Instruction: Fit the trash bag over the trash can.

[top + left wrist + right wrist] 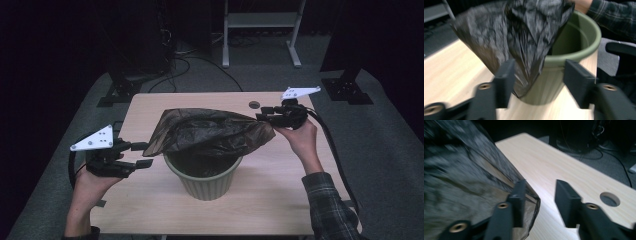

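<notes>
**Thin black bag draped over a green bin, both tongs spread**

Nearest the person, the left tongs sit at the table's left edge, jaws apart and holding nothing; in the left gripper view a low corner of the bag hangs just beside the left jaw, with open space up to the other jaw. The light wooden table carries a round olive-green plastic bin near its front middle. Over the bin's mouth lies the crumpled, thin black plastic bag, stretched from a drooping left corner across to the right tongs farther back on the right. In the right gripper view those jaws stand clearly apart; the film lies against the outer side of one jaw and none sits in the gap, so they grip nothing, though the bag's edge rests at them.

The bag looks very light, limp and slippery, and likely to slide or collapse unless pinched firmly. The best hold is probably a gathered fold at the rim or a corner, not the smooth middle. The bin seems stiff and steady.

The high view gives the whole layout and the bag's span. The left gripper view adds the bin's empty inside and a plaid sleeve beyond. The right gripper view shows a round hole in the table and cables on the floor.
</notes>
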Available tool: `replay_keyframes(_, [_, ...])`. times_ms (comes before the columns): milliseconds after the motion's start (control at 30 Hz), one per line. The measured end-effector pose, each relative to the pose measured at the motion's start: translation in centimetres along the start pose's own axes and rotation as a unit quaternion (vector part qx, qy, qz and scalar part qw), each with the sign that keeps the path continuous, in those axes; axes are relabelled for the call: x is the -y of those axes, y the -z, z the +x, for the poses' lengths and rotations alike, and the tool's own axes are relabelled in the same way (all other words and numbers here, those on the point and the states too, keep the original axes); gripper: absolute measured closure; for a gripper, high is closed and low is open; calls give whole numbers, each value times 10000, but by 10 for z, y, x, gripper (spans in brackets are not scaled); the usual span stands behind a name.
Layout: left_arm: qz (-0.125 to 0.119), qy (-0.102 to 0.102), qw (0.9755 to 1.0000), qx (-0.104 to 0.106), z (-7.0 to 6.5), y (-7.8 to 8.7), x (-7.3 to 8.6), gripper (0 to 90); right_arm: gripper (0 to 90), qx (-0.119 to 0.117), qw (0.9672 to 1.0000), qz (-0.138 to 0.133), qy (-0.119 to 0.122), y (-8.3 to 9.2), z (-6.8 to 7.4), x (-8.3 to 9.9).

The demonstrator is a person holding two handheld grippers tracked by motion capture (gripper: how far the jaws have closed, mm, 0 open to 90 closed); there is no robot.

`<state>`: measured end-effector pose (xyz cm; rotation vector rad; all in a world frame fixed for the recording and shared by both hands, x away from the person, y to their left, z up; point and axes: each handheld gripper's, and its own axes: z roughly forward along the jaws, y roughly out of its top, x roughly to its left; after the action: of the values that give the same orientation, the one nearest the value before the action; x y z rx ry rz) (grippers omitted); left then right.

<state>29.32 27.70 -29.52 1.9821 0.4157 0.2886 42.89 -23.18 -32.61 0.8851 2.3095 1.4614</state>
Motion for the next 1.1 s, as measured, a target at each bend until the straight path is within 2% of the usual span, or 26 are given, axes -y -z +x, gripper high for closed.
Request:
replay_keyframes(100, [-96, -74, 9999, -30, 0, 4, -11, 338, 515, -85, 9997, -230, 22, 16, 4, -7])
replay_keyframes(233, [-180, -136, 9997, -72, 5, 3, -27, 315, 488, -428, 9981, -438, 114, 29, 16, -16])
replay_keyframes(300, [-203, -153, 9995, -172, 11, -1, -36, 315, 474, -641, 9963, -537, 180, 33, 24, -20])
replay_keyframes(400, [-188, -118, 9994, -267, 23, -12, -46, 316, 451, -1039, 9920, -659, 277, 36, 38, -25])
replay_keyframes(467, [-160, -81, 9994, -300, 31, -22, -50, 317, 435, -1344, 9876, -738, 335, 36, 47, -27])
replay_keyframes(533, [-108, -30, 9993, -358, 39, -32, -52, 323, 422, -1588, 9839, -732, 359, 35, 55, -28])
replay_keyframes(633, [-18, 95, 9993, -363, 50, -45, -52, 349, 407, -1808, 9806, -619, 433, 32, 63, -25])
replay_keyframes(700, [93, 119, 9994, -313, 55, -53, -49, 406, 457, -1879, 9797, -535, 447, 31, 66, -22])
replay_keyframes(767, [174, 146, 9992, -328, 58, -59, -46, 437, 462, -1953, 9784, -433, 514, 29, 69, -18])
replay_keyframes(800, [187, 171, 9991, -330, 59, -61, -45, 474, 510, -1981, 9781, -403, 497, 29, 71, -16])
replay_keyframes(900, [328, 175, 9989, -276, 62, -66, -43, 631, 751, -2066, 9758, -370, 614, 30, 76, -11])
replay_keyframes(967, [355, 196, 9988, -280, 64, -68, -43, 739, 853, -2080, 9754, -300, 672, 29, 79, -9])
replay_keyframes(1033, [324, 285, 9989, -196, 66, -70, -42, 856, 887, -2123, 9742, -246, 729, 28, 82, -6])
replay_keyframes(1100, [352, 350, 9984, -265, 67, -71, -41, 900, 891, -2188, 9727, -193, 748, 28, 86, -3])
